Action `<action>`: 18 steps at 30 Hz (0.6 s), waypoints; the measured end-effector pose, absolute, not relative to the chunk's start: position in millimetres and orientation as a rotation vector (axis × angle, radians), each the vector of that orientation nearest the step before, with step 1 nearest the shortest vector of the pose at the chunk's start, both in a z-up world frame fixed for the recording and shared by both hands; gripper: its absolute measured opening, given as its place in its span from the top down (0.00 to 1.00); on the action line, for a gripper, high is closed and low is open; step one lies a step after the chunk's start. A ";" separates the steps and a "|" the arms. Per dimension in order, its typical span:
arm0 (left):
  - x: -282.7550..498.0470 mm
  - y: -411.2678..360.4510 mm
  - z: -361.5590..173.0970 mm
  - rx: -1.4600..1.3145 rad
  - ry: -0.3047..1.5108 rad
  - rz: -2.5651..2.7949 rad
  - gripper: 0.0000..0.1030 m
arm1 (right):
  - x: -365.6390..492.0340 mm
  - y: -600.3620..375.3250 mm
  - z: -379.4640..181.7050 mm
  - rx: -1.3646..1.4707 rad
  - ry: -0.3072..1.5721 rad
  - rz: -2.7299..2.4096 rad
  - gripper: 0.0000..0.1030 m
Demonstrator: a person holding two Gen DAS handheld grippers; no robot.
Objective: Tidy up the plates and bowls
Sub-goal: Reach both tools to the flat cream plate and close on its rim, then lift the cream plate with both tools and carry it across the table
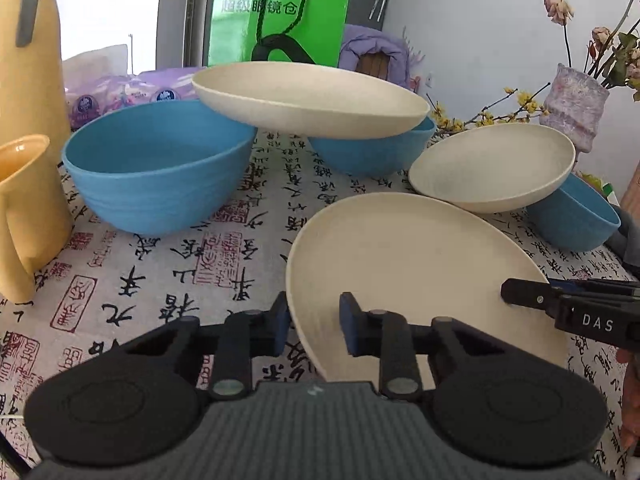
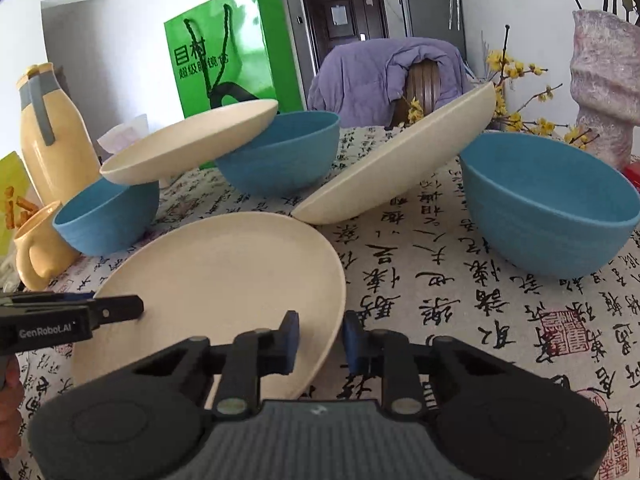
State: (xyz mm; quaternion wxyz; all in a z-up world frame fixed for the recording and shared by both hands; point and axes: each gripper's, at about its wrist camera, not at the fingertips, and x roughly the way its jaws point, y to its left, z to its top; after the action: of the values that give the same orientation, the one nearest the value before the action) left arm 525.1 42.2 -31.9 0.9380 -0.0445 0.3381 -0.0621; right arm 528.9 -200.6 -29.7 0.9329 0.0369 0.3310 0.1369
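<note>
- While both tools worked at the near edge of the table (image 1: 168, 280), the left gripper (image 1: 314, 322) had its pads pinched on the left rim of the nearest cream plate (image 1: 400, 272), which was tilted.
- The right gripper (image 2: 322, 338) pinched the same plate's right rim.
- Beyond it, a second cream plate (image 1: 492, 166) leaned on a blue bowl (image 1: 576, 220).
- A third plate (image 1: 308, 96) bridged two blue bowls (image 1: 156, 168) toward the far edge.
</note>
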 end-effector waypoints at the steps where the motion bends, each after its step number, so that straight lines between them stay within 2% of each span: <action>1: 525.7 42.5 -32.0 -0.090 0.689 -0.124 0.79 | 529.4 -200.2 -30.0 0.072 0.674 0.284 0.81; 8: 525.1 46.7 -29.2 -0.113 0.691 -0.115 0.86 | 531.1 -204.3 -34.0 0.082 0.646 0.303 0.82; 11: 518.1 45.3 -25.5 -0.096 0.680 -0.112 0.87 | 530.8 -205.2 -32.6 0.105 0.659 0.290 0.82; 13: 510.1 44.4 -22.5 -0.082 0.674 -0.105 0.87 | 530.2 -205.8 -29.5 0.119 0.683 0.285 0.86; 18: 482.6 47.9 -12.8 -0.101 0.662 -0.094 0.88 | 508.2 -203.9 -21.1 0.118 0.694 0.284 0.87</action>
State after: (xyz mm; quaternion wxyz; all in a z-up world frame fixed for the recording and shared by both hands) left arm 482.6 47.9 -12.8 0.9433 -0.0495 0.3249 -0.0463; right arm 508.2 -203.9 -21.1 0.9289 0.0575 0.3385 0.1384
